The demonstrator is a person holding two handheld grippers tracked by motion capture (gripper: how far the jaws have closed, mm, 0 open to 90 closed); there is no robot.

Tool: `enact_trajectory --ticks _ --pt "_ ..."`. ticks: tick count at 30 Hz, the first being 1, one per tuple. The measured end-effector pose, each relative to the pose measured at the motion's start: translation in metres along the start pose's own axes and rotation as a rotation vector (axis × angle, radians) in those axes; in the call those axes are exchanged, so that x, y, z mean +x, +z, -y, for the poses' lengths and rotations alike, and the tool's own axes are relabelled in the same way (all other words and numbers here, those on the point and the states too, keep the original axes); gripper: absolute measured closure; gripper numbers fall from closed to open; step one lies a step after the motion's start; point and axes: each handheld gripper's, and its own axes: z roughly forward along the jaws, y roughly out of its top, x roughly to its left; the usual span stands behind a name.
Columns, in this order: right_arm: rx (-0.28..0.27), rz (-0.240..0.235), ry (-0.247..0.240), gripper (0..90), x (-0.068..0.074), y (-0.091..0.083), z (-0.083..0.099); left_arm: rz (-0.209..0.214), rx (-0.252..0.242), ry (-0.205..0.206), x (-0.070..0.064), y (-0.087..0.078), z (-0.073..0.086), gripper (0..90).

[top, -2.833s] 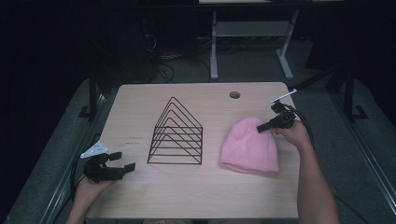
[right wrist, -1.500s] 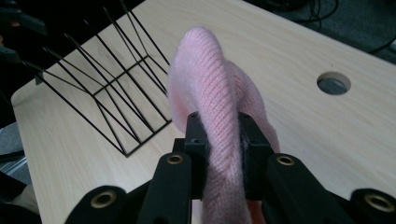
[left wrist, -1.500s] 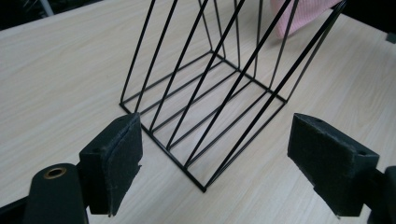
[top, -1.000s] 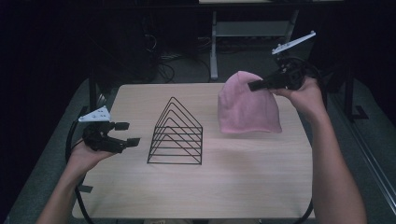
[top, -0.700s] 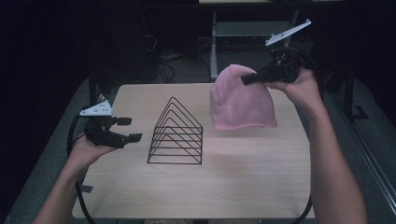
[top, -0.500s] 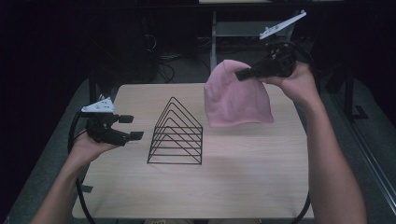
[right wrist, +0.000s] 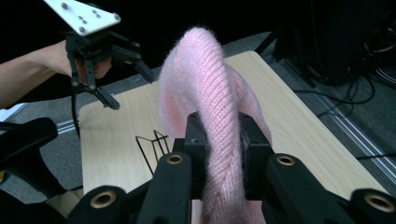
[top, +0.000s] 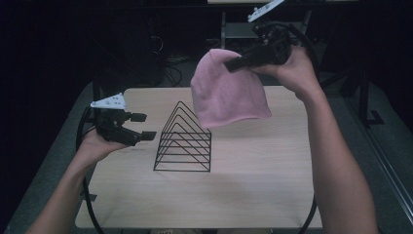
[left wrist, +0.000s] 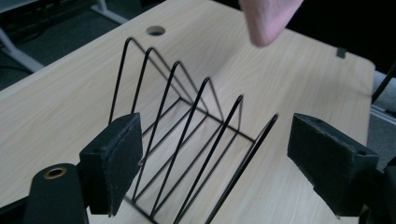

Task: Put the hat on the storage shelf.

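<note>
Pink beanie (top: 226, 92) above black wire rack (top: 184, 140), table (top: 253, 180) beneath.

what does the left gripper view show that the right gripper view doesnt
Left gripper view alone: the left gripper's own open jaws framing the wire rack up close, and the table's round hole.

Right gripper view alone: the right gripper shut on a fold of the pink hat, and the left gripper from outside.

Both: the rack, the hat and the table.
</note>
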Motion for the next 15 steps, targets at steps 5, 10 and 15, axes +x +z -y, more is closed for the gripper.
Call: enact_trajectory --ticks 5,10,15 --pt "0.002 -0.027 -0.023 77.0 0.007 0.01 -0.014 0.002 -0.015 -0.001 -0.001 0.001 -0.004 18.4" --pt "-0.003 -0.065 -0.056 77.0 0.014 0.021 -0.027 0.007 -0.016 0.004 -0.002 0.001 -0.007 18.6" --pt "-0.01 -0.088 -0.086 76.9 0.02 0.033 -0.038 0.021 -0.019 0.002 -0.003 0.004 -0.01 19.6"
